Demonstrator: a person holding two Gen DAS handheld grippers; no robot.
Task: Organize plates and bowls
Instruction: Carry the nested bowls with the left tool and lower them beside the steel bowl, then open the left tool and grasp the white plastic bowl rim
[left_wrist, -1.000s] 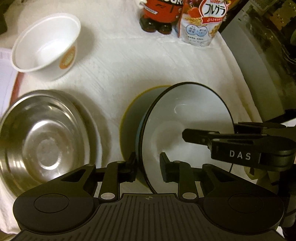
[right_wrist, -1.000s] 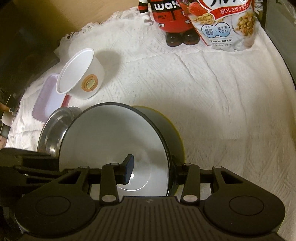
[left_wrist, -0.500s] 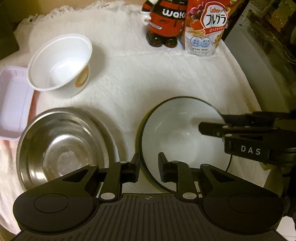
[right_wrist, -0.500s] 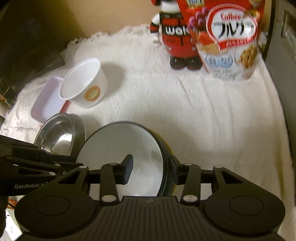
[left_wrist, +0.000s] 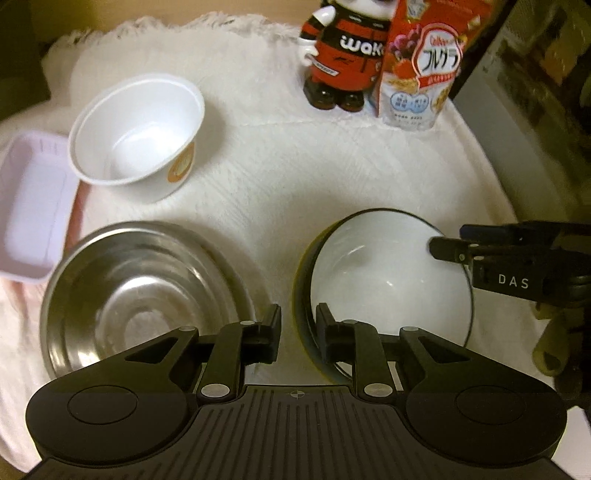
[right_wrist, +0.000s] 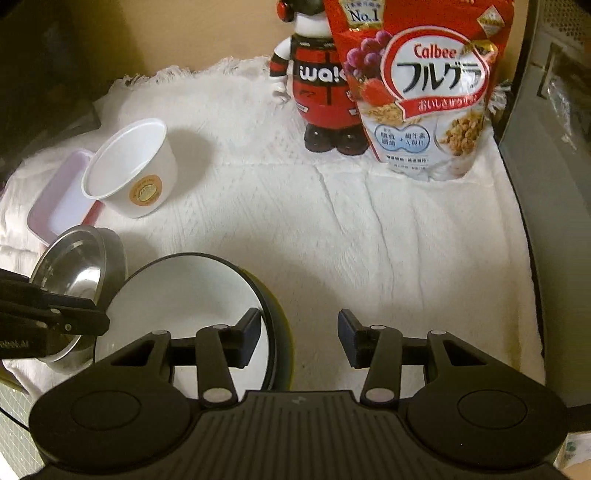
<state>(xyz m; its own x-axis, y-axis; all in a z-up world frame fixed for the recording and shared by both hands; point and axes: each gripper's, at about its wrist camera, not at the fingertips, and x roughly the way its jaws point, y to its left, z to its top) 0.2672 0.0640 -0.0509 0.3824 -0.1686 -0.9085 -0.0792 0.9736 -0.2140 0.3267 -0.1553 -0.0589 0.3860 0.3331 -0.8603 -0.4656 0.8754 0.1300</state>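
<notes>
A dark-rimmed bowl with a white inside (left_wrist: 388, 273) (right_wrist: 184, 295) sits level inside a yellow-green bowl (left_wrist: 301, 266) on the white cloth. My left gripper (left_wrist: 298, 330) hangs over the nested bowls' left rim. Its narrow jaws are closing, and cloth still shows between the outer finger and the rim. My right gripper (right_wrist: 300, 332) stands open at the right rim, one finger over the white inside and the other out over the cloth. To the left are a steel bowl (left_wrist: 140, 288) (right_wrist: 74, 266) and a white paper bowl (left_wrist: 136, 136) (right_wrist: 129, 170).
A pink tray (left_wrist: 29, 206) lies at the cloth's left edge. A red and black figurine (right_wrist: 317, 92) and a cereal bag (right_wrist: 424, 103) stand at the back. A dark appliance (right_wrist: 554, 147) borders the right side. Bare cloth (right_wrist: 369, 229) lies between the bowls and the bag.
The white-inside bowl, tilted up between both grippers a second ago, now lies level in the yellow-green bowl. Both grippers have drawn back and up. The right jaws no longer hug the rim.
</notes>
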